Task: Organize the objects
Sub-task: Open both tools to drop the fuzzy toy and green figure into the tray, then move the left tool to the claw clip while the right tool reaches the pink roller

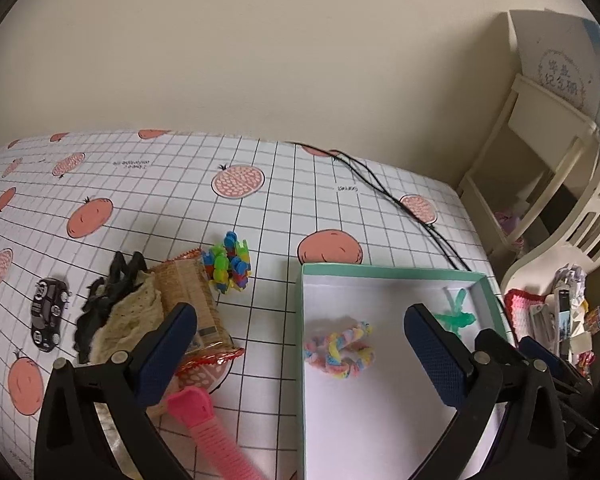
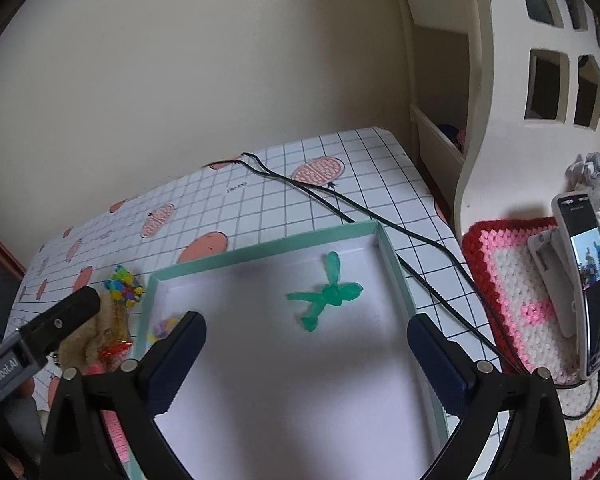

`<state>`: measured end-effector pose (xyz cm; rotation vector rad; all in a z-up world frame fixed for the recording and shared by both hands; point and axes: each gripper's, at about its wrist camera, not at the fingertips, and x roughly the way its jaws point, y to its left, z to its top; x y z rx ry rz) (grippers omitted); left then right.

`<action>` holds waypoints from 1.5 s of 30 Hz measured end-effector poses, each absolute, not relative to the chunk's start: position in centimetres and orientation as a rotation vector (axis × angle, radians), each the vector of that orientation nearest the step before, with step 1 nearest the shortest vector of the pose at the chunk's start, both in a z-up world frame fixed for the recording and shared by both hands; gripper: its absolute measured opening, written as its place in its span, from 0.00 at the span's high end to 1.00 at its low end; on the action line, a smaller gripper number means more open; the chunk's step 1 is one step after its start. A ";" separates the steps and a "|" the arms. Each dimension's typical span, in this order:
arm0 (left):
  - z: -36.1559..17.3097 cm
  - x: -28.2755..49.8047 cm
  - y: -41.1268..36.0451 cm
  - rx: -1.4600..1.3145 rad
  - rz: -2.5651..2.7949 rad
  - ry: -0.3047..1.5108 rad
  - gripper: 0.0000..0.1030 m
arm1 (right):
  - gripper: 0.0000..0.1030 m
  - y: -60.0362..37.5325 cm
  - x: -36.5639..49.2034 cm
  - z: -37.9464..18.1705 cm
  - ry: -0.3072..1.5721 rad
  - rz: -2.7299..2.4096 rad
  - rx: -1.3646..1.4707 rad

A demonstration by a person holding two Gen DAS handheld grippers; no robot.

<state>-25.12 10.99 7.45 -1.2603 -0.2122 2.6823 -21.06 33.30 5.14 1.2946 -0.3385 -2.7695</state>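
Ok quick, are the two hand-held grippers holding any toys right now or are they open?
Left hand-held gripper: open, holding nothing.
Right hand-held gripper: open, holding nothing.

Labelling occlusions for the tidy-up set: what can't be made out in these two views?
- Pink handled tool, left wrist view: its far end runs off the bottom edge.
- Snack packet, left wrist view: near end hidden behind a finger of the open left tongs.
- Pastel braided ring, right wrist view: mostly hidden by a finger of the open right tongs.
- Phone screen, right wrist view: too small to read.
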 end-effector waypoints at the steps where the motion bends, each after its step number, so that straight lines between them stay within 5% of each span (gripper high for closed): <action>1: 7.8 -24.9 10.8 -1.254 2.683 -0.222 0.00 | 0.01 33.2 -20.9 5.5 -0.344 -2.766 1.288; 24: 14.0 -17.4 1.3 -1.196 2.722 -0.351 0.00 | 0.01 24.3 -15.7 11.3 -0.277 -2.627 1.143; 45: 7.6 -15.6 -3.6 -1.667 2.665 -0.316 0.00 | 0.49 16.6 -16.5 7.8 -0.189 -2.434 1.295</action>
